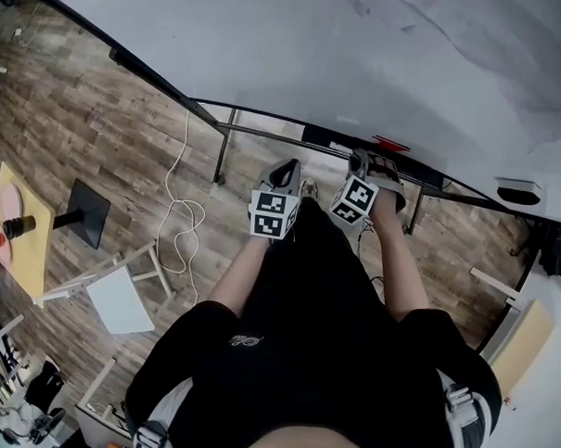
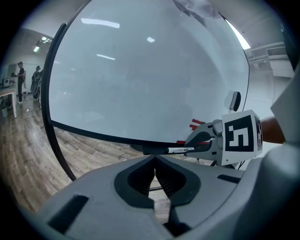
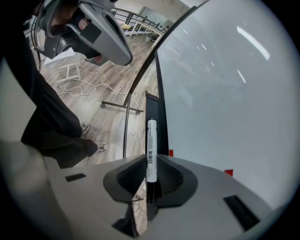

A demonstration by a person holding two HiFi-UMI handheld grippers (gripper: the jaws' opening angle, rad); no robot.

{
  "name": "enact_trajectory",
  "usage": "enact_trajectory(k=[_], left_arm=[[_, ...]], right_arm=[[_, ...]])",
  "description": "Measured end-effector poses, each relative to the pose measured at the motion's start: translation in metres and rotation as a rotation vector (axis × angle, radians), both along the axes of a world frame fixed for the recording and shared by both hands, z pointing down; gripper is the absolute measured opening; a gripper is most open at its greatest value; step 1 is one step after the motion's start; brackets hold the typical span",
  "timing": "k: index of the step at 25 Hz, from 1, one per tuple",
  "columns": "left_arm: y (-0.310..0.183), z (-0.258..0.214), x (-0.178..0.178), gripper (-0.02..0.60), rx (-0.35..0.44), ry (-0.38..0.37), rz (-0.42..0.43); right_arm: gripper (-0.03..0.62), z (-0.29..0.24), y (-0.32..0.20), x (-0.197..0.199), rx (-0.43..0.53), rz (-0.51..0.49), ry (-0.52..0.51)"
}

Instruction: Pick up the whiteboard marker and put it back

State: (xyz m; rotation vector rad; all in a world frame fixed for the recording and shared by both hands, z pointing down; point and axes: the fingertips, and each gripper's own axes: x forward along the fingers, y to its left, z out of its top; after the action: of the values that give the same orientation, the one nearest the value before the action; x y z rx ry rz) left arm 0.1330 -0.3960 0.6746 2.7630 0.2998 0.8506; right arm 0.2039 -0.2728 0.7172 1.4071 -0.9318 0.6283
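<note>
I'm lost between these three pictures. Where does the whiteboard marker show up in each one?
Right gripper view: the whiteboard marker stands dead centre, clamped between the jaws.
Left gripper view: right of centre, lying level in the right gripper.
Head view: I cannot make it out; the right gripper, upper middle, covers it.
Shared landmark: the whiteboard, with its black lower frame, next to the marker.

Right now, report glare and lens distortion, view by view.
Head view: even light, but the wide lens bows the whiteboard frame. Left gripper view: fisheye with dark corners, and ceiling lights glint on the whiteboard. Right gripper view: similar glints, yet the marker in the right gripper is sharp.
</note>
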Motion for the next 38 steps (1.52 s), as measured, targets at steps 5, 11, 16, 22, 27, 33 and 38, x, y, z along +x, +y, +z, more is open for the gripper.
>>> enact_trajectory(k=[5,11,16,22,27,33,38], left_arm=[[0.004,-0.001,0.006,0.008,0.005,-0.002,0.01],[0.009,-0.001,0.011,0.008,0.005,-0.002,0.018],[0.01,0.0,0.011,0.008,0.0,-0.009,0.024],[0.007,-0.003,0.013,0.008,0.003,0.0,0.042],[0.004,-0.017,0.01,0.008,0.002,0.032,0.047],[0.015,-0.038,0.01,0.008,-0.039,0.107,0.07],[0.024,-0.051,0.003,0.008,-0.056,0.141,0.089]], right_arm=[[0.057,0.003,0.0,0.001,-0.014,-0.024,0.001],[0.058,0.003,-0.003,0.002,-0.02,-0.031,-0.023],[0.058,0.004,-0.003,0.0,-0.025,-0.035,-0.048],[0.092,-0.002,-0.003,0.003,-0.036,-0.036,0.0],[0.123,-0.025,-0.003,0.001,0.088,0.047,0.052],[0.051,-0.109,-0.007,-0.005,0.659,0.365,0.143],[0.037,-0.148,0.007,-0.03,0.947,0.555,0.212]])
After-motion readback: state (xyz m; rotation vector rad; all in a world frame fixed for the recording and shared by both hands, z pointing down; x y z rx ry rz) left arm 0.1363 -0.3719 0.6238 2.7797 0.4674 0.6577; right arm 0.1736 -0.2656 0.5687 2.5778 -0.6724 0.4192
